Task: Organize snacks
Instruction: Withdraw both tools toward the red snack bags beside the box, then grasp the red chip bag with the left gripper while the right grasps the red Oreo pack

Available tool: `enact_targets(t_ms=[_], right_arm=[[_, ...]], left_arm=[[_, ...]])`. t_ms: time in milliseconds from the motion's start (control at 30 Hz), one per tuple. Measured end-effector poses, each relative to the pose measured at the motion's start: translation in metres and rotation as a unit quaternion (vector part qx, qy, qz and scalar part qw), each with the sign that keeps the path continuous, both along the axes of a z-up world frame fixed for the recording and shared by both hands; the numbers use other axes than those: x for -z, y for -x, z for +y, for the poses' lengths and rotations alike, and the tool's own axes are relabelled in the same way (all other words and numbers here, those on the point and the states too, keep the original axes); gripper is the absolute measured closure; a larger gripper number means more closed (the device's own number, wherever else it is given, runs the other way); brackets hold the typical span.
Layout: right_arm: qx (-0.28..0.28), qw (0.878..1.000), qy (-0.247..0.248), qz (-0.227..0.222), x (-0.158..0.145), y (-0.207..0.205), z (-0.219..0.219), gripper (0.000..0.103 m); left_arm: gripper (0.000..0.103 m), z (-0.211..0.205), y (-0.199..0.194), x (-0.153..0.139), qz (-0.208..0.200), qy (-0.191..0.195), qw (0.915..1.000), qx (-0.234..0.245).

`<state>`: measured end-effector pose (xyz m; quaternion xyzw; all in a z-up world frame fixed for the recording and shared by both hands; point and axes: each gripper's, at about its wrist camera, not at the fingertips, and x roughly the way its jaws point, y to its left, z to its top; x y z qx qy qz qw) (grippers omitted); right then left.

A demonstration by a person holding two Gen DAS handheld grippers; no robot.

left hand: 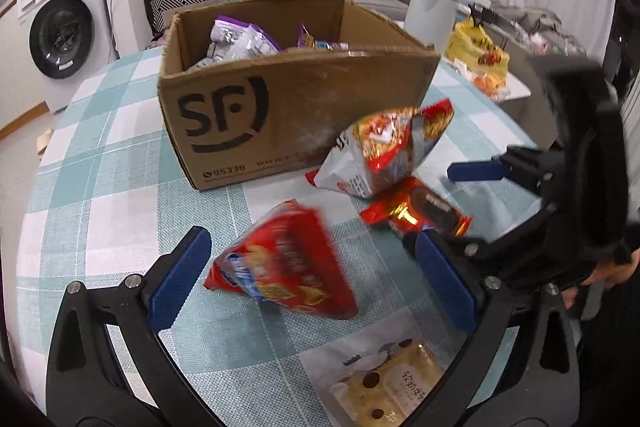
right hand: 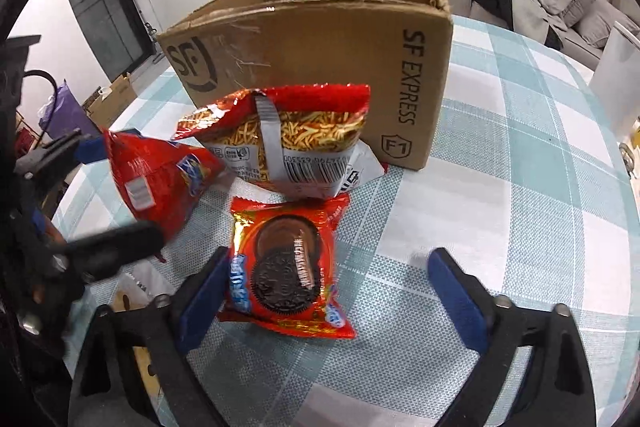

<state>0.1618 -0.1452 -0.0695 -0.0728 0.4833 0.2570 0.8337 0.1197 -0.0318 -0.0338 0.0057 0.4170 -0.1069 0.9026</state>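
Observation:
A brown SF cardboard box stands on the checked table and holds several snack packs. In the left wrist view a red snack bag, blurred, lies between my open left gripper fingers. A noodle-snack bag leans by the box and a red cookie pack lies below it. In the right wrist view my right gripper is open around the cookie pack, left pad touching it. The noodle-snack bag and the red bag sit beyond. The left gripper shows at the left.
A clear-wrapped yellow pastry pack lies at the near table edge. A yellow bag and a white container stand at the far right. The box blocks the far side. The checked tablecloth extends right.

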Motion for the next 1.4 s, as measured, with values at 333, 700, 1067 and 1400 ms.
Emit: enact_targets(t_ms=[333,700,1067,1400], right_arm=[[-0.034,0.999,-0.010,-0.009,-0.006,0.015,0.011,0.046],[-0.046,0.999,-0.001,-0.015,-0.006,0.023,0.022,0.051],[-0.049,0.999,0.009,-0.018,-0.002,0.025,0.029,0.051],[-0.049,0.999,0.003,-0.015,-0.002,0.021,0.023,0.051]], left_arm=[[0.002,0.008,-0.014,0.027,0.048,-0.019,0.9984,-0.024],[0.002,0.015,-0.022,0.048,0.064,-0.029,0.9973,-0.020],[0.025,0.012,-0.018,0.048,0.043,-0.035,0.9984,-0.009],[0.042,0.016,-0.012,0.040,0.037,-0.010,0.9993,0.001]])
